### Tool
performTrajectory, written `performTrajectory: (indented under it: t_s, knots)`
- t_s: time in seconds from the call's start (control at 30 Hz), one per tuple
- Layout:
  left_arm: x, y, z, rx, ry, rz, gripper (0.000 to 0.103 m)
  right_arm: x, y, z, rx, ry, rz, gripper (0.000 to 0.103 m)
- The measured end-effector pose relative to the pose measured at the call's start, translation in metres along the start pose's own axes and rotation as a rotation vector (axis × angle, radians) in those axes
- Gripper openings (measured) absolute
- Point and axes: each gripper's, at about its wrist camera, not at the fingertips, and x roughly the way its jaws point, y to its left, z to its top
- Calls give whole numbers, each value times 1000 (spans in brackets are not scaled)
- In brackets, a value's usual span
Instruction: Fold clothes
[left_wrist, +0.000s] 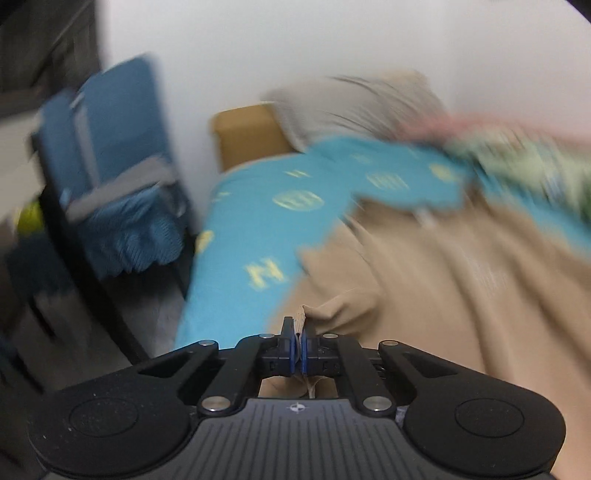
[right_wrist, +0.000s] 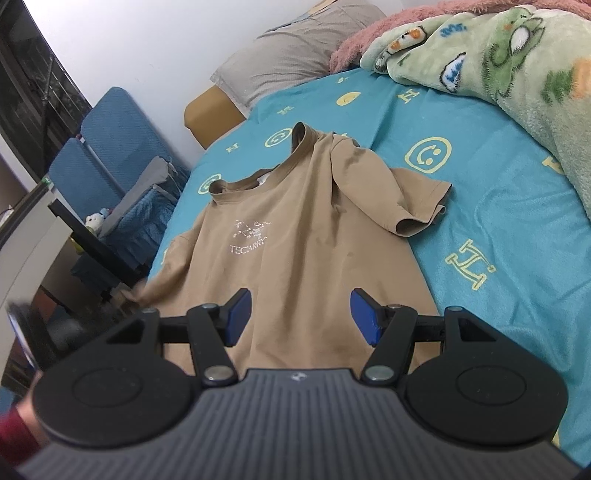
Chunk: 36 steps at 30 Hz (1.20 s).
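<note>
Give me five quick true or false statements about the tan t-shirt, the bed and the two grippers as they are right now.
1. The left gripper is shut on a fold of the tan t-shirt. True.
2. The right gripper grips the shirt's sleeve. False: its jaws stand open above the lower part of the shirt, holding nothing.
3. The shirt lies on a turquoise bedsheet printed with smiley faces and letters. True.
4. The shirt's printed logo faces down, out of sight. False: the white logo shows on the chest.
5. A green cartoon blanket covers the shirt. False: it lies apart, at the far right of the bed.
</note>
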Motion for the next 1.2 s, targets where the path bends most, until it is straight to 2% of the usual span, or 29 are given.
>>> performTrajectory:
  t_s: [0.1, 0.2, 0.23, 0.33, 0.37, 0.47, 0.5, 0.6, 0.67, 0.7, 0.73, 0.9, 1.1, 1.2]
  knots:
    - [18, 42, 46, -163, 3, 42, 3, 5, 0, 1, 1, 2, -11, 63]
    - [49, 73, 91, -247, 51, 130, 3, 15, -1, 1, -4, 8, -28, 63]
    - [61, 79, 103, -264, 73, 153, 3, 18, -1, 1, -6, 11, -34, 63]
    - [93, 83, 121, -223, 111, 220, 3, 29, -3, 1, -13, 23, -54, 63]
    - [103, 82, 121, -218, 125, 222, 3, 34, -4, 1, -16, 28, -61, 63]
    - [125, 81, 103, -256, 135, 166, 5, 46, -8, 2, -19, 37, -73, 63]
    - [130, 81, 95, -272, 146, 168, 14, 49, -9, 2, -18, 36, -72, 63]
    - [134, 85, 69, -334, 187, 145, 21, 55, -12, 3, -15, 29, -69, 63]
    - [128, 88, 52, -368, 200, 128, 44, 57, -14, 3, -14, 28, -68, 63]
    - [121, 90, 44, -388, 206, 129, 58, 58, -15, 3, -9, 29, -65, 63]
    - [112, 93, 35, -422, 207, 118, 62, 59, -15, 3, -4, 31, -63, 63]
    - [48, 100, -12, -606, 287, -28, 62, 57, -16, 5, 4, 26, -55, 63]
    - [-75, 61, -76, -678, 481, -142, 65, 49, -15, 8, -1, 8, -54, 63]
    - [-120, 42, -105, -715, 586, -171, 68, 36, -13, 10, -1, -14, -42, 63]
